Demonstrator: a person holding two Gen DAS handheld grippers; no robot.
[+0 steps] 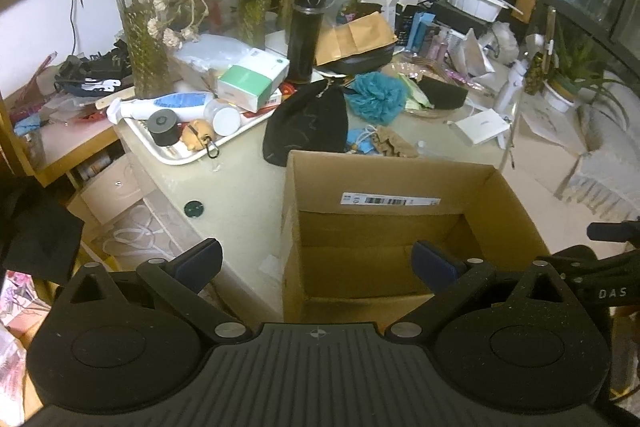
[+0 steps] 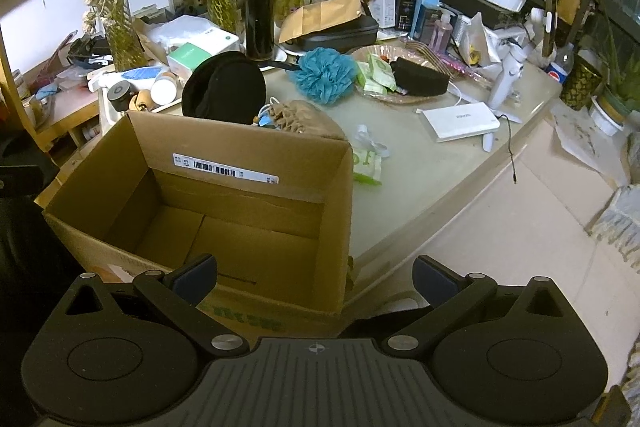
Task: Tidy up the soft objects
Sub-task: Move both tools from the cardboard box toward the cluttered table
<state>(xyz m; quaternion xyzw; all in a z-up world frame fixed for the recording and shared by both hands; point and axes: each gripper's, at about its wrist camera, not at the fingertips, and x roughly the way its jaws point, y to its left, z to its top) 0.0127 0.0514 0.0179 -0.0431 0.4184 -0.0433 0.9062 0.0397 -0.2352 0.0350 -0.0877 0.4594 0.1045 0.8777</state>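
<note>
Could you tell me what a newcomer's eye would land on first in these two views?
Probably the open cardboard box, empty, at the near edge of the table, just ahead of both open hand-held grippers, left and right. Behind it, a teal bath pouf stands out from the clutter, with a black cloth bag beside it near the box's far wall.

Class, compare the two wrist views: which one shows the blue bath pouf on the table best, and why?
The right wrist view: the blue bath pouf sits clear on the table, its whole ruffled ball showing. In the left wrist view the pouf is also visible, but the black drawstring bag overlaps its left edge.
</note>
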